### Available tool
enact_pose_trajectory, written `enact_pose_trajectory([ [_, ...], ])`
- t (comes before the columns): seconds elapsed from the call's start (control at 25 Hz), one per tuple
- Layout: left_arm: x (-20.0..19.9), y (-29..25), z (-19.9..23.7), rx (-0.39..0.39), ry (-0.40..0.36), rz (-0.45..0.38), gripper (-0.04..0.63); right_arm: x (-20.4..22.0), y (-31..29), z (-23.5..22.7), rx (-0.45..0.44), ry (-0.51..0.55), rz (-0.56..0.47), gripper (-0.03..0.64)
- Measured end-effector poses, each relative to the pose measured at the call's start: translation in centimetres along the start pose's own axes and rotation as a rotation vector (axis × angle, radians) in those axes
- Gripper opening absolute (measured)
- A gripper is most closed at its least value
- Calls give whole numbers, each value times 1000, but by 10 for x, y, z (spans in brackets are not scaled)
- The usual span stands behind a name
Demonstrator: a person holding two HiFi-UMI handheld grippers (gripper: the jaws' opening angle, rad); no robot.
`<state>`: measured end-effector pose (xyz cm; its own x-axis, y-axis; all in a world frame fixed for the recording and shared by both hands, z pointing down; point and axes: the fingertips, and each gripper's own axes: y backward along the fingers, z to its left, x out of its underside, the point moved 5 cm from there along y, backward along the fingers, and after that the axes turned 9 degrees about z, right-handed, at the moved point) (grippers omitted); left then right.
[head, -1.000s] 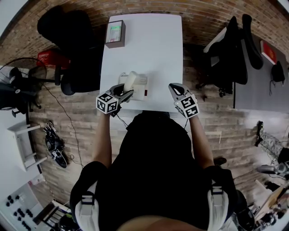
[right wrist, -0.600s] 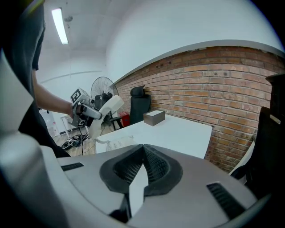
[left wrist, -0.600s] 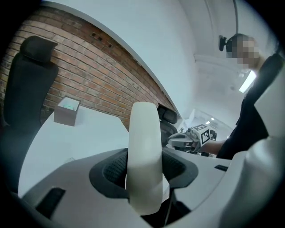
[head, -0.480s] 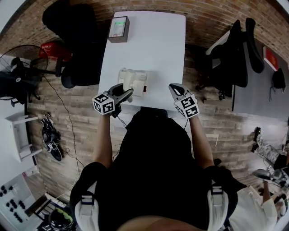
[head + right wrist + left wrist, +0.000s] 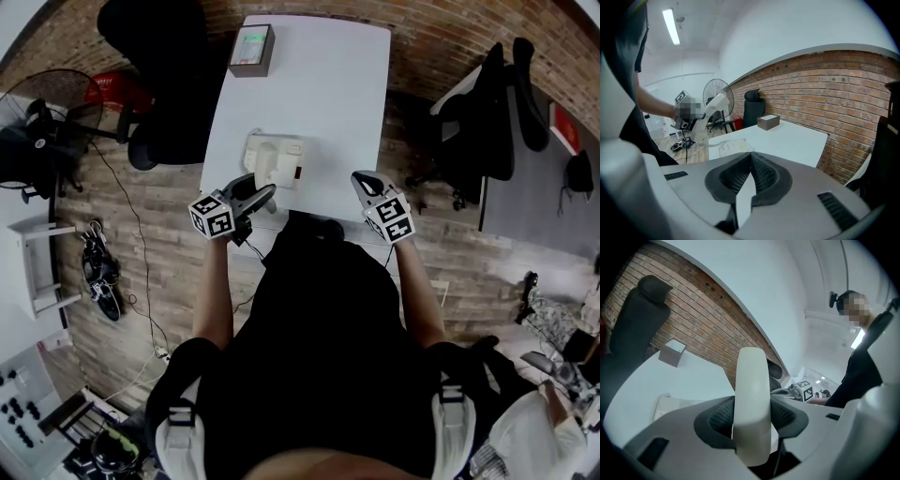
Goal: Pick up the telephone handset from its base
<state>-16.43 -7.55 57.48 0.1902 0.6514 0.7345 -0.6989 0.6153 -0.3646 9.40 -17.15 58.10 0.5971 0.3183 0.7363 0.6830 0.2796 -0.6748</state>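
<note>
- A white table (image 5: 337, 103) stood on a wood-plank floor (image 5: 141, 253).
- A phone base (image 5: 286, 159) lay on it, near the front edge and left of the middle.
- A small box (image 5: 251, 50) sat at the far left corner, well apart from the base.

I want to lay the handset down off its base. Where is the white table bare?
The whole right half of the table is bare, from the telephone base across to the right edge. Also free: the stretch between the box and the base. The near-left edge is crowded by base and left gripper with the handset.
</note>
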Motion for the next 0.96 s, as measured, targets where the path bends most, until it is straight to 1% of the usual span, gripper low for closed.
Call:
enact_pose_trajectory([
  [0.24, 15, 5, -12, -4, 24, -32, 219, 10, 4, 10, -31, 28, 11, -2],
  [0.48, 27, 13, -19, -23, 36, -49, 219, 10, 4, 17, -52, 45, 20, -2],
  [0.72, 33, 21, -19, -55, 45, -56, 219, 10, 1, 23, -70, 62, 20, -2],
  [0.96, 35, 17, -12, -76, 40, -58, 219, 16, -5, 26, -91, 73, 33, -2],
])
